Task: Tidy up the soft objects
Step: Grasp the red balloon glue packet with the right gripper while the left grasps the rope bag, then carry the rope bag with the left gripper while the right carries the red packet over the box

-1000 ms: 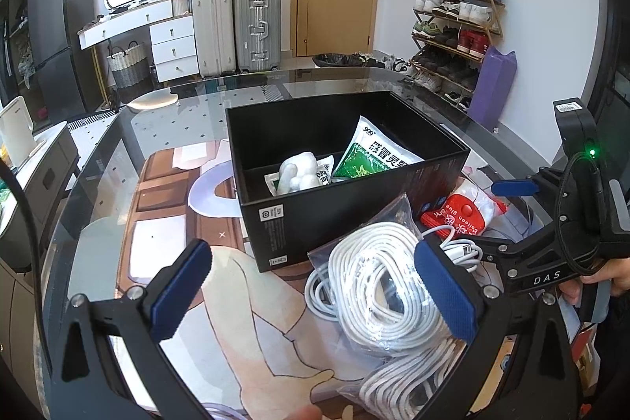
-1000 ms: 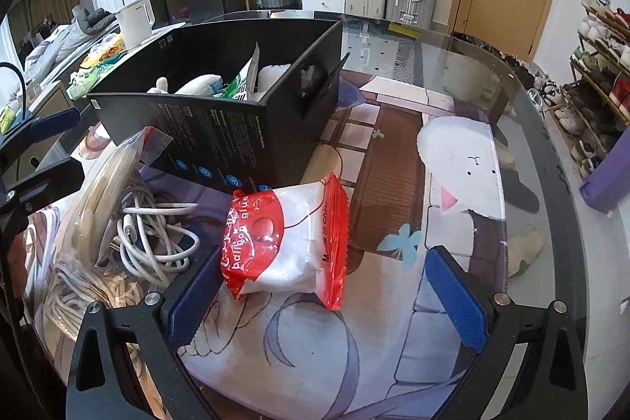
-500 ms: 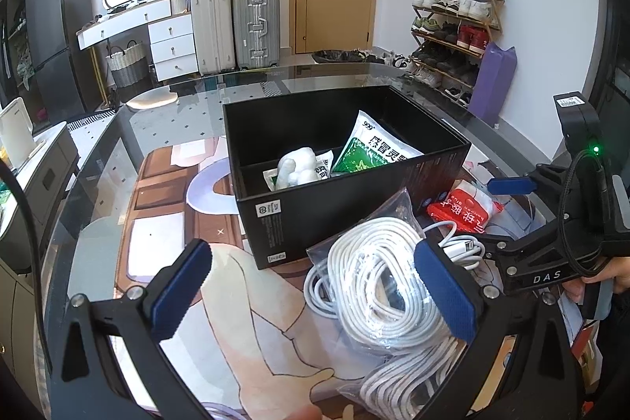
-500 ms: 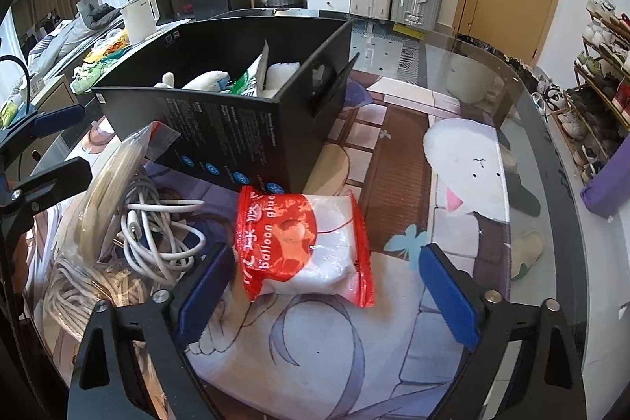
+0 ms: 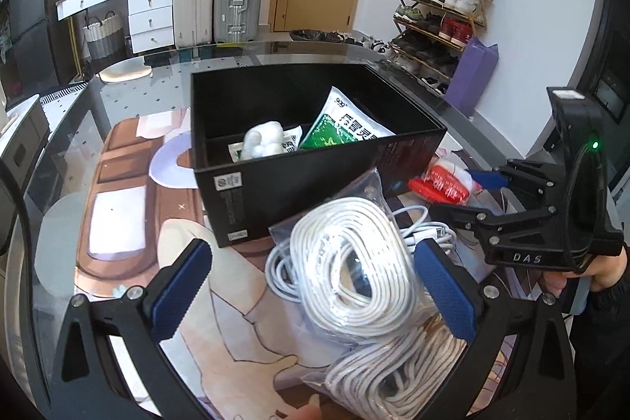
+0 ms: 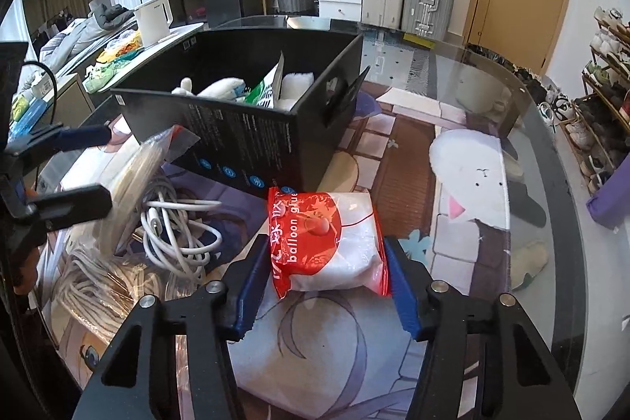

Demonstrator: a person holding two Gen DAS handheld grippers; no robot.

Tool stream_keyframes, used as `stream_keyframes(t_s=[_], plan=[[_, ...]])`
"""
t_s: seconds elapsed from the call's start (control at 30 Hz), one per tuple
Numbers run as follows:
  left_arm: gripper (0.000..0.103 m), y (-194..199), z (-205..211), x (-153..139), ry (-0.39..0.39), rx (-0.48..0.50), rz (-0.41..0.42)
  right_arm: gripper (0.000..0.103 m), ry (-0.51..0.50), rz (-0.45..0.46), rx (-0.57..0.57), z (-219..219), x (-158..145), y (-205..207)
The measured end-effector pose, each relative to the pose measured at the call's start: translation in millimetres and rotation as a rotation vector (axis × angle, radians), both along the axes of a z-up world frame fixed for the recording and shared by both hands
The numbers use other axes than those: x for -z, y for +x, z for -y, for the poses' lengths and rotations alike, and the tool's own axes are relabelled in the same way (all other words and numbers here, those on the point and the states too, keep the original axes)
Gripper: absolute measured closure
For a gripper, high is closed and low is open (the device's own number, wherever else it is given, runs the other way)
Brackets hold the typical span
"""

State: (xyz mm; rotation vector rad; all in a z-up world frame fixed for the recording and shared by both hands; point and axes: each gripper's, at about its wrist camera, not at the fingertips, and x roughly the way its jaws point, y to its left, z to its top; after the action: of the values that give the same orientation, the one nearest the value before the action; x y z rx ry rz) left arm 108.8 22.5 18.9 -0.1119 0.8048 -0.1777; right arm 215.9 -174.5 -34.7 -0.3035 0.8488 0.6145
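A red and white balloon glue packet [image 6: 325,241] lies on the mat just in front of the black box [image 6: 252,140]. My right gripper [image 6: 327,270] has closed in on the packet, with both blue pads against its sides. The packet also shows in the left wrist view [image 5: 441,184]. The black box [image 5: 315,184] holds a green sachet [image 5: 342,128] and white soft items [image 5: 262,138]. My left gripper [image 5: 311,286] is open, with a clear bag of coiled white rope [image 5: 350,262] between its fingers, untouched on the left side.
A loose white cable [image 6: 177,227] lies beside the rope bags. A second rope bag [image 5: 393,372] lies nearer the table's front. The glass table edge [image 6: 551,160] curves on the right. A printed mat [image 6: 468,184] covers the table.
My right gripper has closed from wide open onto the balloon glue packet. The left gripper has shifted a little and stays open around the rope bag.
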Motion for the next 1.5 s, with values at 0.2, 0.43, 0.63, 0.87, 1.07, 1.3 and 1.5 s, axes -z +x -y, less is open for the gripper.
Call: stream_keyframes(t_s=[0.2,0.43,0.63,0.87,1.07,1.3,1.5], plan=[[0.0,3,6,5,-0.012,-0.007,-0.022,0.046,0.007,0.011,0.004,4,-5,-1],[0.0,0,10,6,-0.017,0.009,-0.028,0.046,0.008,0.013,0.007,6,-6,-1],[0.0,2,9,15,-0.011,-0.003,-0.055,0.046,0.01,0.015,0.008,8,-6,-1],[0.0,4,-1,17,-0.034,-0.009,-0.072,0.046,0.009,0.014,0.007,8,-7,-1],[0.003,6,-6,22,-0.077,-0.002,-0.1,0.046,0.011,0.015,0.008,8,-7,-1],[0.033,3,-1,19,-0.085,0.041,-0.094,0.046,0.011,0.016,0.008,9,-7,-3],[0.047,0,2,14,-0.053,0.047,-0.089,0.046,0.012,0.019,0.008,11,-9,-3]])
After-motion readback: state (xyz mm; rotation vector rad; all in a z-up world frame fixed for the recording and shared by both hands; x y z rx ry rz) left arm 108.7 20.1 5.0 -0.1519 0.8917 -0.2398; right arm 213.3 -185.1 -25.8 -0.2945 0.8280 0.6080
